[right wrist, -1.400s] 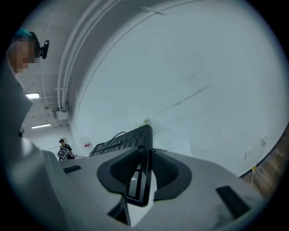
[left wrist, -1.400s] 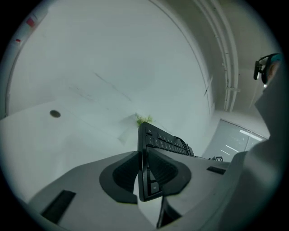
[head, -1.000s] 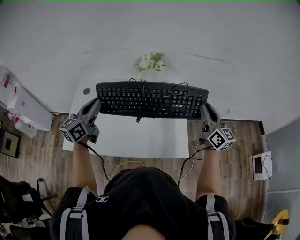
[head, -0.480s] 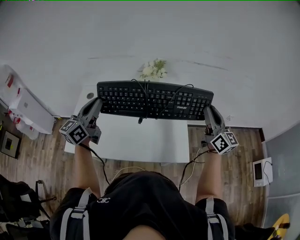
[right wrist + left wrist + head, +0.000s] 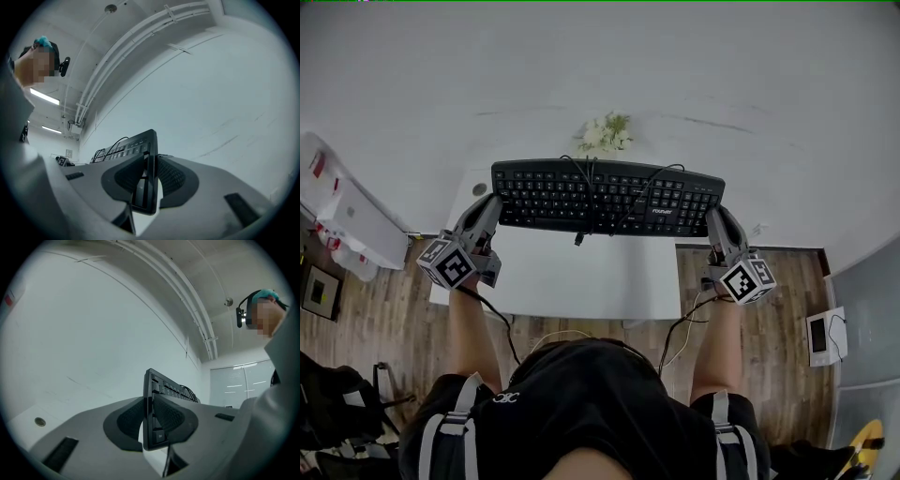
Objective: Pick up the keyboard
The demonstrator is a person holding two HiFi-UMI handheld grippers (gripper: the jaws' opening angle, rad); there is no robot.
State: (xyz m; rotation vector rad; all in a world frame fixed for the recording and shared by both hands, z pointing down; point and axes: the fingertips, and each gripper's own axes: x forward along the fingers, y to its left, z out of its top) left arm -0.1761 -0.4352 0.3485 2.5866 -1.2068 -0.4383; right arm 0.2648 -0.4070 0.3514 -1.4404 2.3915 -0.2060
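above the white table point(image 5: 581, 281) | keyboard point(image 5: 605, 197) hung between two grippers, black cable point(image 5: 584, 176) looped over its keys | left gripper point(image 5: 492, 204) clamped on its left end | right gripper point(image 5: 716, 214) clamped on its right end | white flowers point(image 5: 605, 133) just beyond it

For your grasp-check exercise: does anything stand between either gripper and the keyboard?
Nothing visible does. The left gripper clamps the keyboard at one end, the right gripper at the other; its cable merely lies across its top.
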